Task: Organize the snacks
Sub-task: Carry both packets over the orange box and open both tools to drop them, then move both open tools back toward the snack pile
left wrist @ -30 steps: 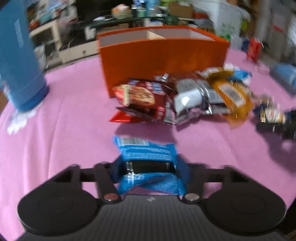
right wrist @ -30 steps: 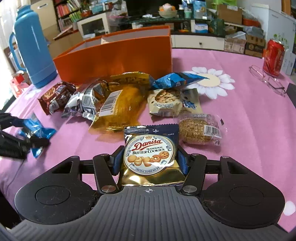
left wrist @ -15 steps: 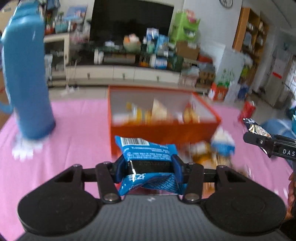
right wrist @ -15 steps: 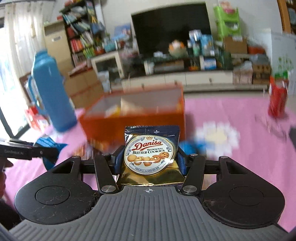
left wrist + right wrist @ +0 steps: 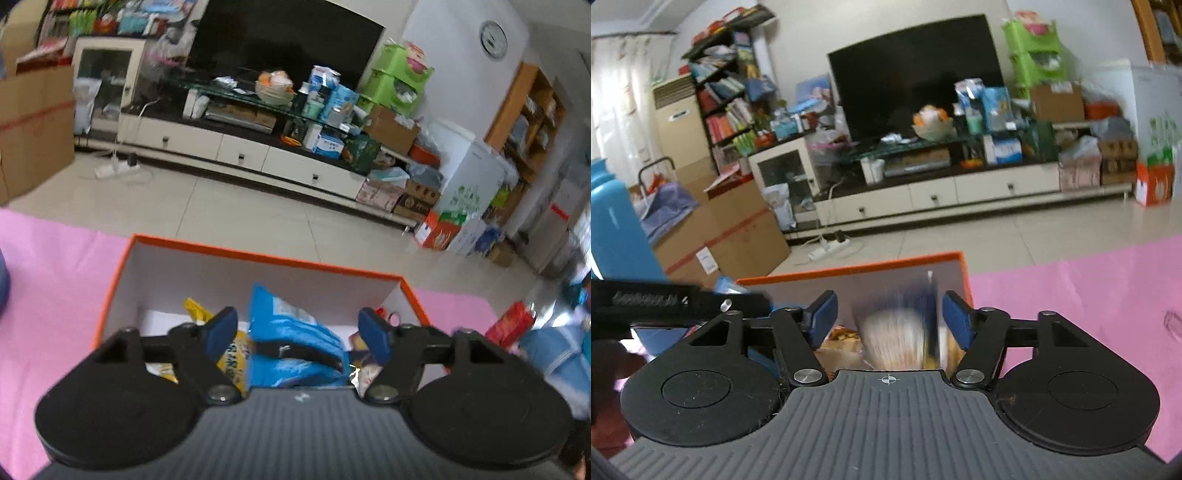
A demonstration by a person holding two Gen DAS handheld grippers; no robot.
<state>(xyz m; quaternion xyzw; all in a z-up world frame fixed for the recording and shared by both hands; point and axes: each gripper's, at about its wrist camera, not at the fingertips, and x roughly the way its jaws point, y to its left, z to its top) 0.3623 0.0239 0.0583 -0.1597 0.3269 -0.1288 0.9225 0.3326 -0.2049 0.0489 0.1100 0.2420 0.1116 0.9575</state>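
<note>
Both grippers, left (image 5: 299, 334) and right (image 5: 889, 320), now gape wide; we have just dropped the blue packet (image 5: 295, 339) and cookie pack (image 5: 897, 339) below into the orange box (image 5: 258, 258).

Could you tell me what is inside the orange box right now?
In the orange box: a blue packet, a yellow packet and other wrappers. The left tongs hide whatever lies nearer; the floor beneath is covered.
</note>
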